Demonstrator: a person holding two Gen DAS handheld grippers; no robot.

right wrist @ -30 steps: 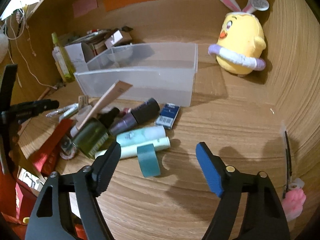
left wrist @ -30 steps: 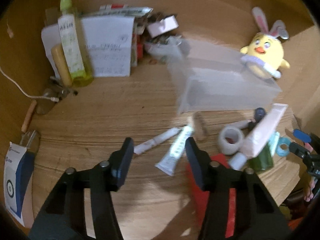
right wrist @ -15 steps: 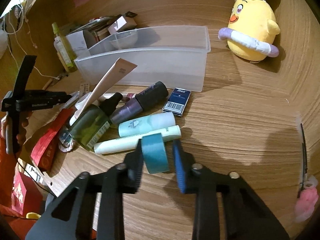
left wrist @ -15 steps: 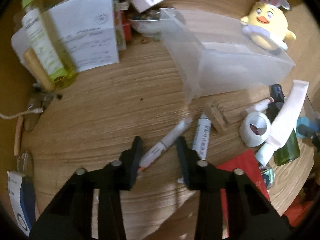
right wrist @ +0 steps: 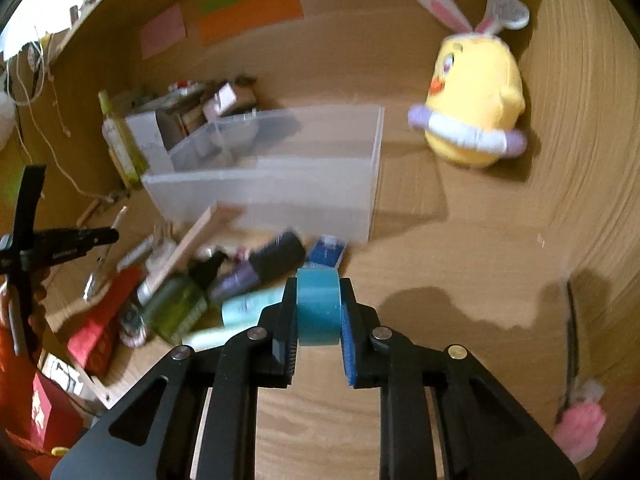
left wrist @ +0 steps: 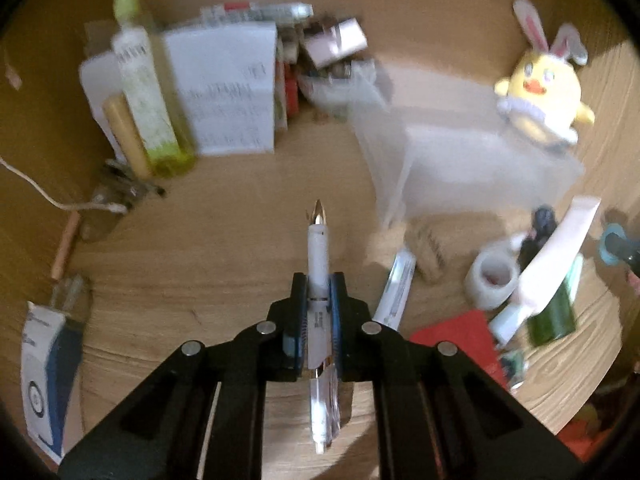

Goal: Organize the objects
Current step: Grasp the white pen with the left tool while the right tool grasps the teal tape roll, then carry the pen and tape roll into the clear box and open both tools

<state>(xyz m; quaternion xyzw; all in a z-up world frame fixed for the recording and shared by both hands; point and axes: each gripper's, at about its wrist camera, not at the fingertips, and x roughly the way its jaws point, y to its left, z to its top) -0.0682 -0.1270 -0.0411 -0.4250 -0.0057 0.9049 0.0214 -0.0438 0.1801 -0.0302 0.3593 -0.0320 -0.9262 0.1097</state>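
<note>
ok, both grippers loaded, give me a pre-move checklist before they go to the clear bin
1. Left gripper shut on the white pen: ok, jaws just closed, pen between the pads.
2. Pen aligned: ok, lies along the fingers, nib forward.
3. Right gripper shut on the teal tape roll: ok, jaws just closed on its flat sides.
4. Clear bin open on top: ok, no lid seen.
5. Bin empty: cannot tell, blurred.
6. Tape roll off the table: cannot tell.
</note>
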